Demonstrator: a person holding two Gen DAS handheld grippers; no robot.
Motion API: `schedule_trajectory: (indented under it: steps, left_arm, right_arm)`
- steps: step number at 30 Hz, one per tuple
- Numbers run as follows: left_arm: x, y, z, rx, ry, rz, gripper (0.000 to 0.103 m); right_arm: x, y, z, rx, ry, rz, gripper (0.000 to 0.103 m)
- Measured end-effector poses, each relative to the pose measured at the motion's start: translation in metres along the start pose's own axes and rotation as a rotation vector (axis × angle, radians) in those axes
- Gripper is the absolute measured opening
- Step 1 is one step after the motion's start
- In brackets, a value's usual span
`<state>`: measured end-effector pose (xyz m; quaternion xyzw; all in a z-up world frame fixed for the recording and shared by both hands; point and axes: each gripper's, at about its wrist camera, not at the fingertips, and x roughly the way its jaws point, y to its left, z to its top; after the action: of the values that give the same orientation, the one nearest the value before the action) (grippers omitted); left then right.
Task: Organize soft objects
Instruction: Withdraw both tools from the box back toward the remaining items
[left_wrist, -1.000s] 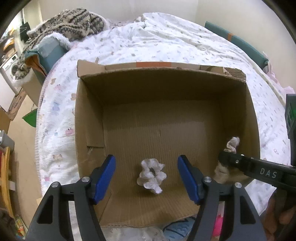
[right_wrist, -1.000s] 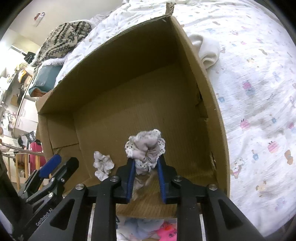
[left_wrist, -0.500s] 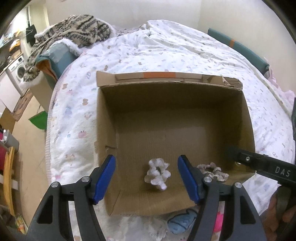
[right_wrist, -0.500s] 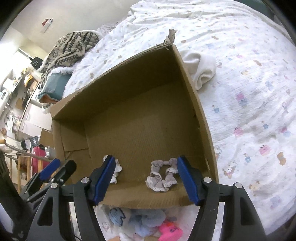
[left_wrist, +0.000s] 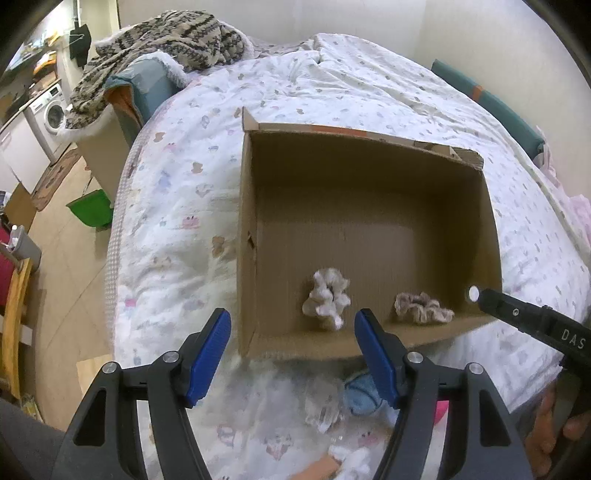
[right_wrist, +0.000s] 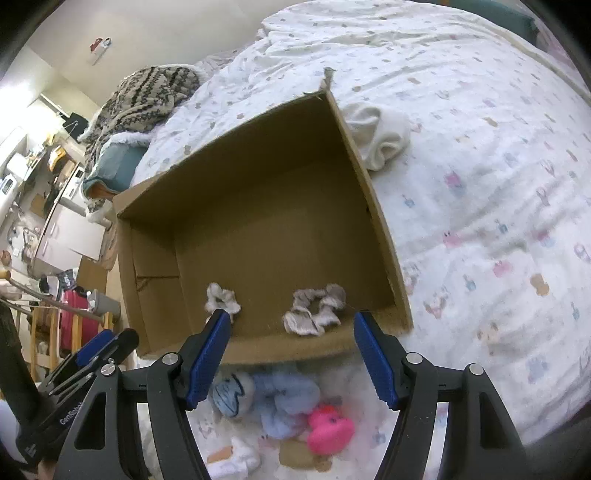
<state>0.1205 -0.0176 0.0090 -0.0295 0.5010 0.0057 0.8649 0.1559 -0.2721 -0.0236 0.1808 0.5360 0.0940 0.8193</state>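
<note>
On a bed (left_wrist: 332, 85), the left hand-held gripper (left_wrist: 291, 354) hangs wide open and empty before a cardboard box (left_wrist: 247, 221). A white scrunchie (left_wrist: 327, 297) and a grey scrunchie (right_wrist: 314, 308) lie apart along the box's near wall. The right hand-held gripper (right_wrist: 290, 354) gapes empty above a blue soft toy (right_wrist: 284, 406) and pink duck (right_wrist: 330, 428).

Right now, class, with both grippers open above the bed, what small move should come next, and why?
Probably lower the right gripper onto the pink plush toy: two scrunchies already lie in the cardboard box, while soft toys wait outside its near wall.
</note>
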Motion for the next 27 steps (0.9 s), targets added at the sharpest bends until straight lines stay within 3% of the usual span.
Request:
schedule_trajectory:
  steps: [14, 22, 27]
  left_arm:
    - [-0.012, 0.013, -0.04, -0.039, 0.05, 0.001, 0.067]
    - [0.015, 0.021, -0.065, -0.105, 0.242, -0.057, 0.067]
    - [0.034, 0.006, -0.089, -0.079, 0.382, -0.141, 0.067]
  right_arm:
    - [-0.01, 0.0, -0.041, -0.013, 0.024, 0.001, 0.073]
    - [-0.003, -0.012, -0.054, 0.063, 0.074, 0.036, 0.073]
    - [0.001, -0.007, -0.056, 0.043, 0.087, 0.016, 0.073]
